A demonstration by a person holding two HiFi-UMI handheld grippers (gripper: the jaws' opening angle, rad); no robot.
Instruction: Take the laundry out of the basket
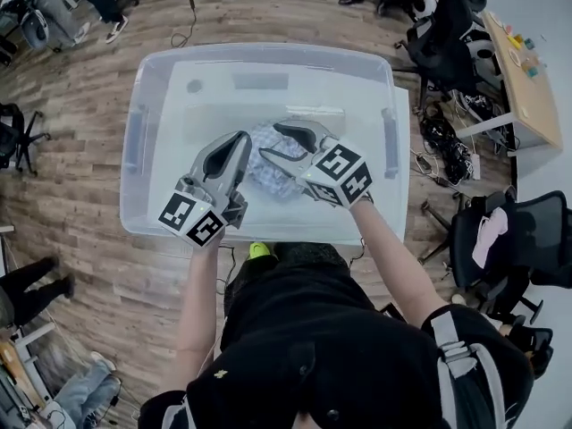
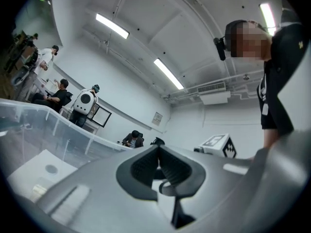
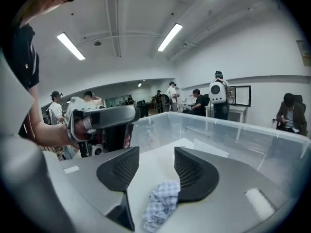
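A clear plastic basket (image 1: 143, 105) stands on the wooden floor in front of me. A blue-and-white checked cloth (image 1: 266, 170) lies bunched at its bottom, towards the near side. My right gripper (image 1: 273, 141) is open over the cloth. In the right gripper view the cloth (image 3: 160, 203) sits low between the spread jaws of that gripper (image 3: 156, 154), and the pads do not press it. My left gripper (image 1: 239, 141) hovers just left of the cloth inside the basket. The left gripper view shows that gripper (image 2: 157, 163) with its jaws together and nothing in them.
Black office chairs (image 1: 500, 239) and a tangle of cables (image 1: 442, 146) stand to the right of the basket, beside a wooden desk (image 1: 527, 88). People sit and stand at the room's far side (image 1: 107, 7). The basket's near wall (image 1: 268, 232) is close to my legs.
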